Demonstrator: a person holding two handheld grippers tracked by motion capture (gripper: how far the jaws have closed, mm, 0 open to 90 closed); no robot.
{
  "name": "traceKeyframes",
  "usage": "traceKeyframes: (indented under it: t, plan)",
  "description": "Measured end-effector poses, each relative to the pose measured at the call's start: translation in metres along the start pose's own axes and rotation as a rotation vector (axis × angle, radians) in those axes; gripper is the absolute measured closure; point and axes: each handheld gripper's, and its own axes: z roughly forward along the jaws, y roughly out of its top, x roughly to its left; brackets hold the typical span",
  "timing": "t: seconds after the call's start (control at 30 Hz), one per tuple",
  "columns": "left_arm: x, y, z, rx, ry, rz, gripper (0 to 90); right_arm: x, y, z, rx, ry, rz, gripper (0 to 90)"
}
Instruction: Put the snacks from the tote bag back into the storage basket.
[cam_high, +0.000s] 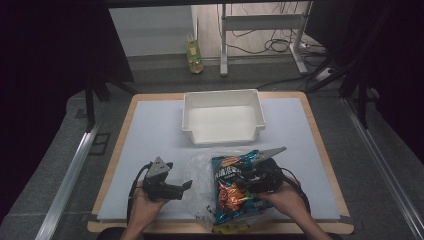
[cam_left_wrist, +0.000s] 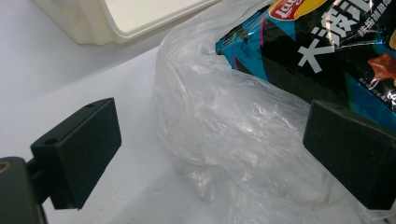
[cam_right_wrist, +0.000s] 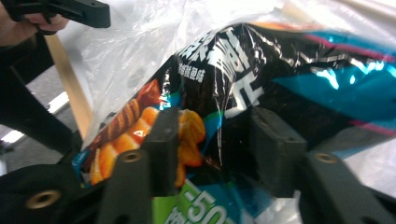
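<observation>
A blue and black chip bag (cam_high: 232, 185) with orange snack pictures lies partly inside a clear plastic bag (cam_high: 200, 175) near the table's front edge. My right gripper (cam_high: 247, 177) comes in from the right and is shut on a fold of the chip bag (cam_right_wrist: 289, 70), with the foil creased between its jaws (cam_right_wrist: 219, 149). My left gripper (cam_high: 187, 186) sits to the left of the clear bag. Its jaws stand wide open (cam_left_wrist: 215, 154) with the crumpled clear plastic (cam_left_wrist: 224, 135) lying between them and the chip bag (cam_left_wrist: 317, 51) beyond.
A white plastic bin (cam_high: 222, 93) stands empty at the back middle of the white mat (cam_high: 155, 130). The wooden table edge runs around the mat. A yellow-green bottle (cam_high: 194, 56) and cables lie on the floor behind the table.
</observation>
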Motion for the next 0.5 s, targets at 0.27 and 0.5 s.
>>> traceKeyframes:
  t: [0.27,0.5]
  plan:
    - [-0.0018,-0.0001,0.0019,0.013,0.004,0.015,4.2,-0.0028,-0.0040,0.0019,0.012,0.054,0.012,83.7]
    - [-0.0017,-0.0004,0.0027,0.019,0.006,0.018,4.3,0.0050,-0.0037,-0.0030,0.008,0.019,-0.023,90.0]
